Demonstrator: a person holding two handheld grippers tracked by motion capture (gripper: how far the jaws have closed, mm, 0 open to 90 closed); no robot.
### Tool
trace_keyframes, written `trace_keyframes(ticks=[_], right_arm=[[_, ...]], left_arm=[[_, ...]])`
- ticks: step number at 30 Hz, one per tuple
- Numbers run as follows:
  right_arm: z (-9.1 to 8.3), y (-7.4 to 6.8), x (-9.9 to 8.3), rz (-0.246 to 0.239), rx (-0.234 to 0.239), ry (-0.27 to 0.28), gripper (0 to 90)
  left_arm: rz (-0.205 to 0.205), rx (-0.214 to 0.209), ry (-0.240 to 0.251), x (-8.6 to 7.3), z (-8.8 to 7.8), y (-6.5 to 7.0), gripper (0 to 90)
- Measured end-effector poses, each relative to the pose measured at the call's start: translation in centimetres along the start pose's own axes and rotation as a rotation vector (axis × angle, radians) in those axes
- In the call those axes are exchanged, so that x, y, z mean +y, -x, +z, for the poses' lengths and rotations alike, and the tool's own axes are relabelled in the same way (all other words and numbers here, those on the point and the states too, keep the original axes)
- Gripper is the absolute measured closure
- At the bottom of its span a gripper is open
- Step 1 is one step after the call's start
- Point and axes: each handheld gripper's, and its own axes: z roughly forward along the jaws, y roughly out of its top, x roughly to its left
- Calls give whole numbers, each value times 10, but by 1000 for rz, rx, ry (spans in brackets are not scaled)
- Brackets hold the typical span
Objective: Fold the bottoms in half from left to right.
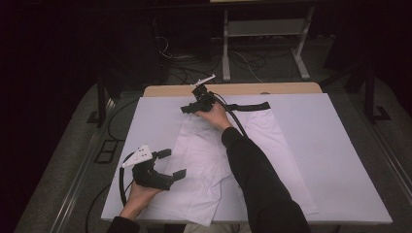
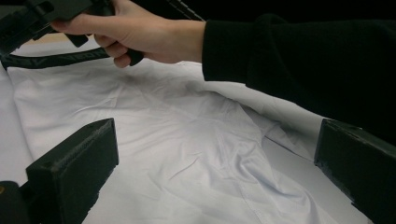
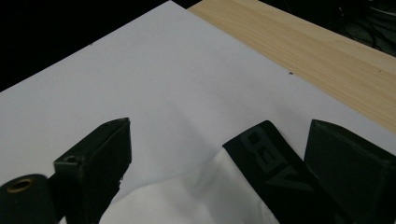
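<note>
Creased white garment (image 1: 214, 160) with black waistband (image 3: 275, 172), both tongs (image 1: 171, 165) (image 3: 217, 154) open, gripping nothing

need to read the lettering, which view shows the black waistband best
The right gripper view: the black waistband lies close, lettering visible. The high view shows it whole but small. The left gripper view shows a dark strip beneath the hand.

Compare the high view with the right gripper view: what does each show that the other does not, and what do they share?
High view alone: the left claw open above the near left of the white garment, and the black sleeve reaching across. Right gripper view alone: pale lettering on the black band, which lies between the open jaws of the right claw. Both: garment, band, white table cover and wooden edge.
</note>
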Motion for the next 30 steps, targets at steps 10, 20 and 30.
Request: trace_keyframes(ticks=[10,20,30], right_arm=[[15,9,-4,36,-11,0,140],[23,9,-6,21,-39,-32,390],[28,5,-6,-2,-112,-52,541]], left_arm=[[-9,-1,9,0,-1,-1,0],[-9,-1,8,0,0,-1,0],[-10,0,7,0,0,-2,0]])
